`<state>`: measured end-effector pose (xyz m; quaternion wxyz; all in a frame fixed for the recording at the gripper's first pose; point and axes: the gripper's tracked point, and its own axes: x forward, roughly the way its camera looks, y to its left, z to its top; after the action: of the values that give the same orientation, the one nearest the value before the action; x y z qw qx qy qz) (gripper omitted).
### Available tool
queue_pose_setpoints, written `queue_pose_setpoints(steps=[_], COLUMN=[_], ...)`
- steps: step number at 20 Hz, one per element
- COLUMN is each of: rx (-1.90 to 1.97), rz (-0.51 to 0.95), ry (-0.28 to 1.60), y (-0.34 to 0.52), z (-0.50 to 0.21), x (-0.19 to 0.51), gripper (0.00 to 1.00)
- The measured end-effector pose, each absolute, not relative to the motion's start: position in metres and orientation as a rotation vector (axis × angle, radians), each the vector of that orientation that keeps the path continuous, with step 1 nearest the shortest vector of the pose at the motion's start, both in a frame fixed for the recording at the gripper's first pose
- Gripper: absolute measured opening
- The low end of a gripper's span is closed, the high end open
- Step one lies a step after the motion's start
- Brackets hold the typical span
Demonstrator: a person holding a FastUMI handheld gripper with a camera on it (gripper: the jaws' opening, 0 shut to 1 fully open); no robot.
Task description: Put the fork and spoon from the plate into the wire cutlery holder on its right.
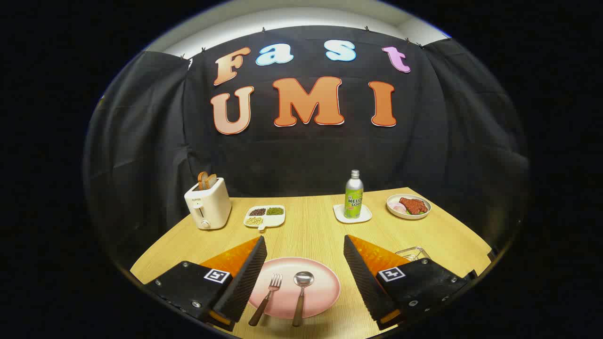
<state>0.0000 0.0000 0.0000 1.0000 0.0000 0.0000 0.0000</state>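
We are holding the tool (304,263) with its fingers spread wide, pinching nothing, hovering over the near side of the wooden table (311,230). Between the fingers a pink plate (325,287) is lying, with the fork (267,297) and the spoon (301,293) resting side by side on it, heads pointing away from us, the fork on the left. The wire cutlery holder (413,254) is peeking out just behind the right finger. Farther back a toaster (207,205), a divided dish (264,215), a bottle (354,195) on a coaster and a bowl of food (408,206) are standing.
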Motion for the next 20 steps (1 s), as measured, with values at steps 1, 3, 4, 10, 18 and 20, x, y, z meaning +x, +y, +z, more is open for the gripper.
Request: queue_pose_setpoints(steps=[1,3,4,10,18,20], rx=[0.0,-0.001,-0.002,0.002,-0.019,-0.019], rz=[0.0,0.001,0.002,0.004,-0.001,0.004], ry=[0.003,0.009,0.01,0.017,0.046,0.06], y=[0.0,0.0,0.001,0.0,0.0,0.001], z=[-0.001,-0.004,-0.005,-0.01,-0.029,-0.036], x=[0.0,-0.001,-0.001,-0.003,-0.005,-0.005], gripper=[0.99,0.98,0.99,0.98,0.98,0.98])
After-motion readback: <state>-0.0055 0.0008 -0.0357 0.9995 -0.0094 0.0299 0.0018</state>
